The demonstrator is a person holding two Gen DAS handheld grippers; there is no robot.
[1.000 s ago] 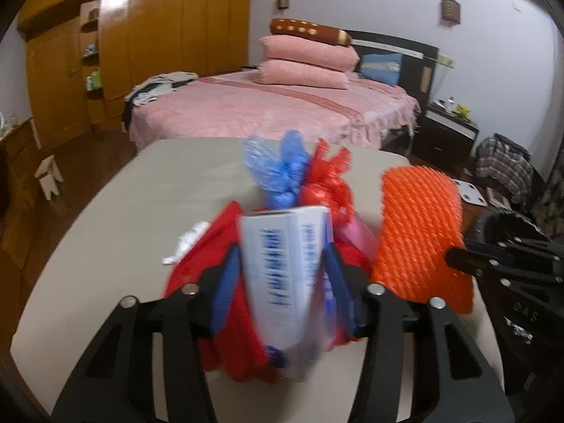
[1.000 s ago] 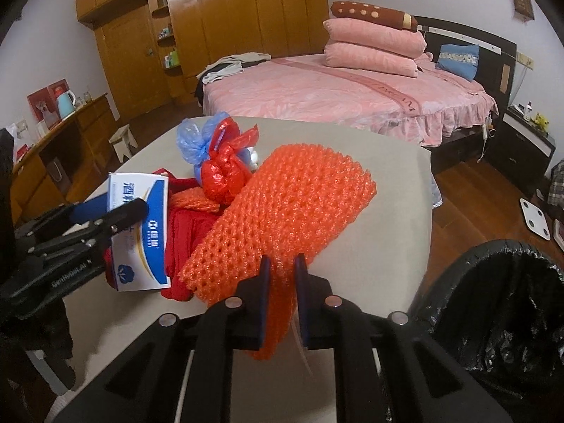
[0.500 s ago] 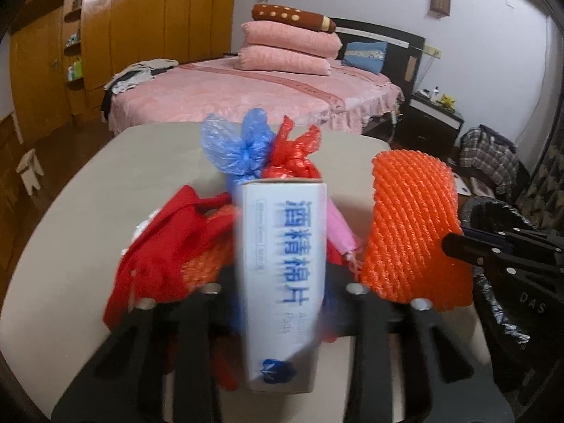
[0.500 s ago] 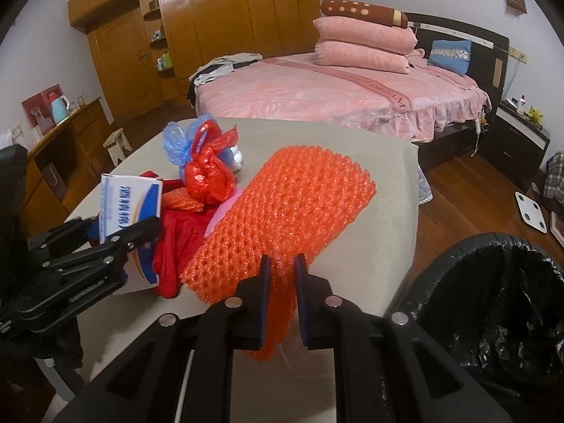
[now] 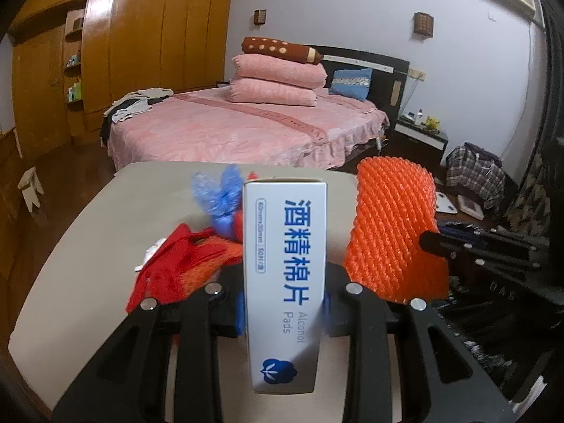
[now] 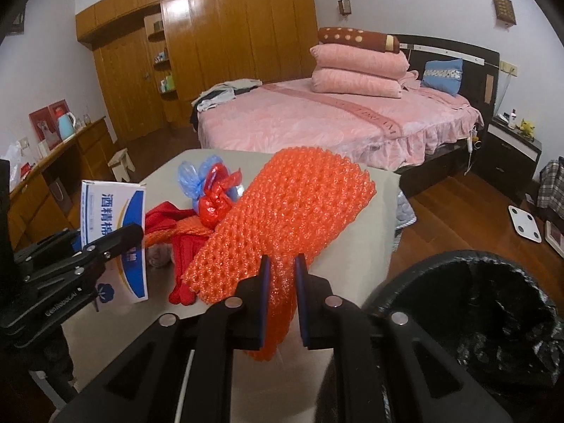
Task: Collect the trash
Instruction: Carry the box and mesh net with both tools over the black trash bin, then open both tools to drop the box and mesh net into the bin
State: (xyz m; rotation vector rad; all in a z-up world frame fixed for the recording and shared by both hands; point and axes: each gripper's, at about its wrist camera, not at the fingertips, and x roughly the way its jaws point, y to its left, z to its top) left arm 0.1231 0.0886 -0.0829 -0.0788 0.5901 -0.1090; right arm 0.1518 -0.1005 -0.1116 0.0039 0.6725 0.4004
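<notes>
Black-lined bin (image 6: 493,317) near table, left fingers (image 5: 246,303) clamping box (image 5: 285,282), right fingers (image 6: 262,296) pinching orange netting (image 6: 282,218)

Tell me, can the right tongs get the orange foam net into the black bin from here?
Probably yes: the right tongs grip the foam net, and the bin gapes open beside them, nothing between.

Box (image 5: 285,282): white carton, blue Chinese print and "Alcohol Pads", upright, narrow face to the left camera, clear of the table.

Foam net (image 6: 282,218): orange mesh sleeve, flattened, tilted up, lower end bunched, lifted.

On the table (image 6: 373,246): red bag (image 6: 216,202) knotted, touching the blue bag (image 6: 192,179); red cloth (image 5: 169,264) crumpled; white scrap (image 5: 149,255) beside it.

Bin (image 6: 493,317): black liner, open, right of the table.
</notes>
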